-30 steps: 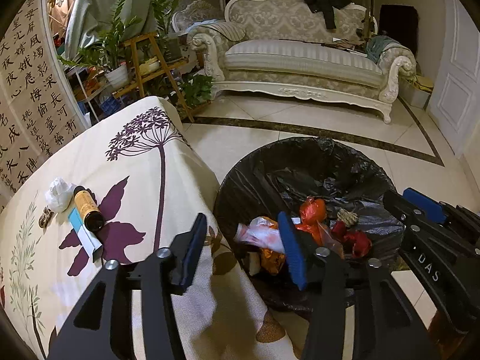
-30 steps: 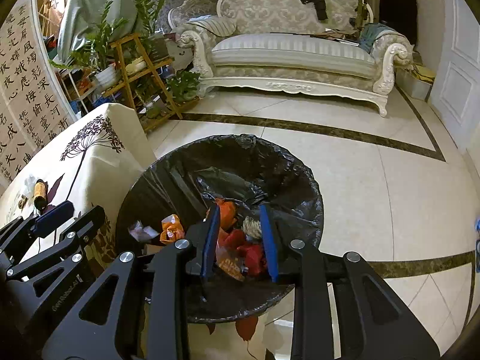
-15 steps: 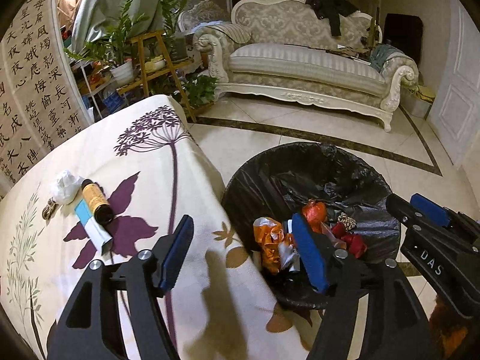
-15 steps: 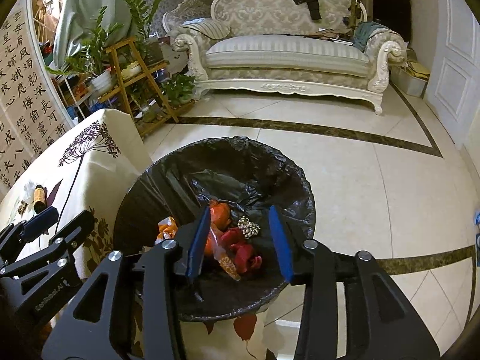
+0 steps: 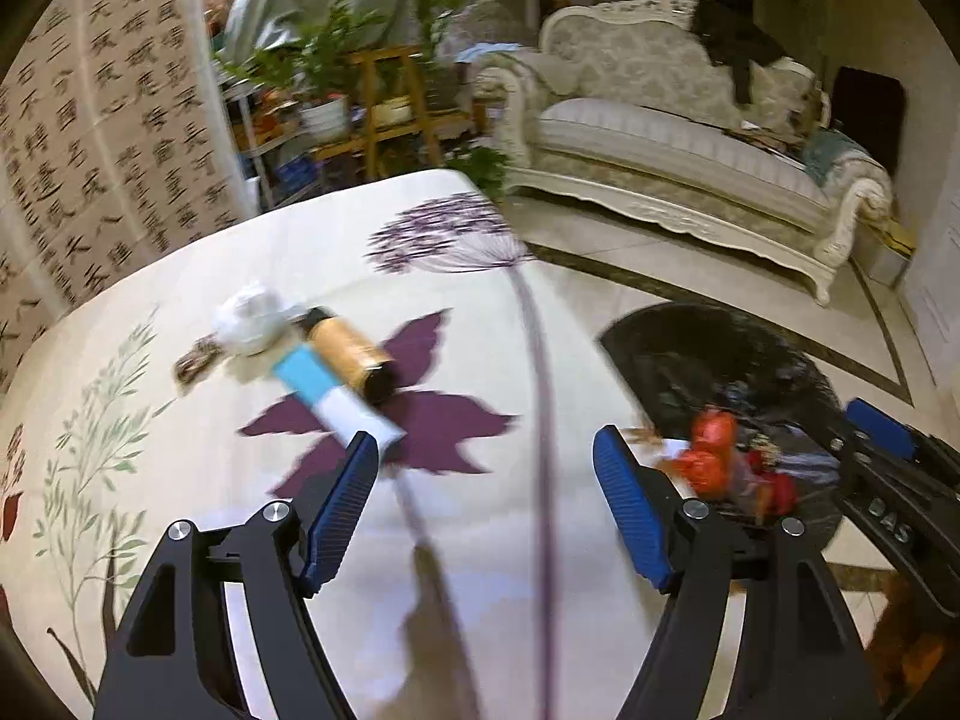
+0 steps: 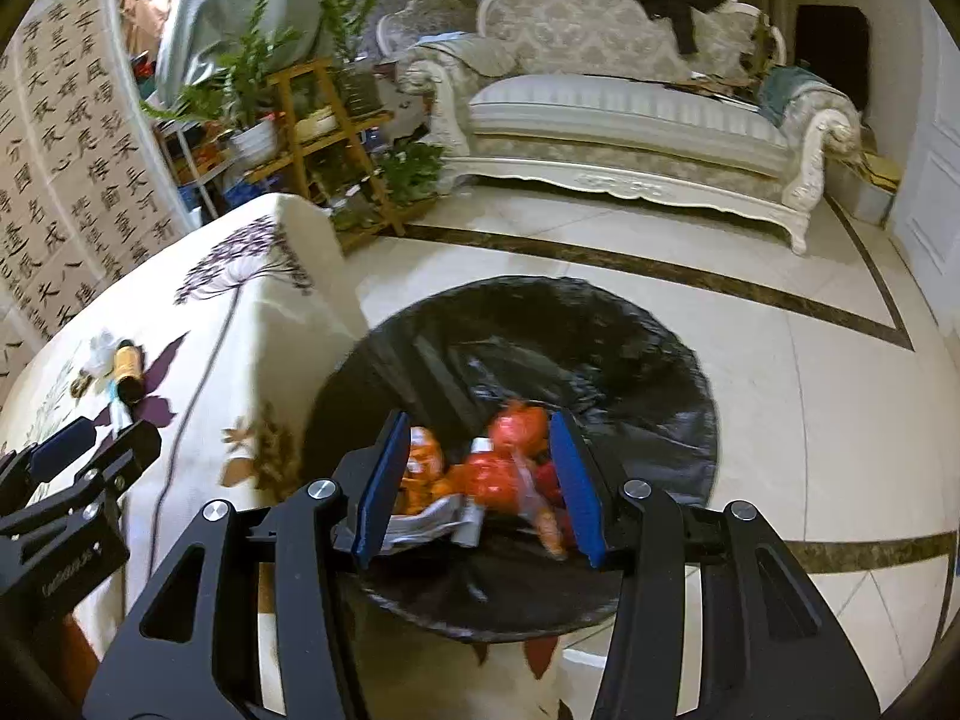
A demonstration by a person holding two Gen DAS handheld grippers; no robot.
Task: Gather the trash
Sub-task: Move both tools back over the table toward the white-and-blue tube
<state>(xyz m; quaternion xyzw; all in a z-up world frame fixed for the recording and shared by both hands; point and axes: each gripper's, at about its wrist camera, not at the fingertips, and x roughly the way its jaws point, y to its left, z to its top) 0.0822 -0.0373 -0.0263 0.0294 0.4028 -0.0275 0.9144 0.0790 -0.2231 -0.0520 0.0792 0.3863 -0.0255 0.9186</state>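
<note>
My left gripper is open and empty over the flowered tablecloth. Just ahead of its left finger lie a blue-and-white tube, a brown bottle with a dark cap, a crumpled white tissue and a small dark scrap. My right gripper is open and empty above the black-lined trash bin, which holds red and orange wrappers. The bin also shows at the right of the left wrist view.
The table stands just left of the bin. A cream sofa and a wooden plant stand are across the tiled floor. A calligraphy screen stands behind the table.
My left gripper has swung left from the bin edge to over the table, toward the tube and bottle, and opened wider. My right gripper has opened wider over the bin.
</note>
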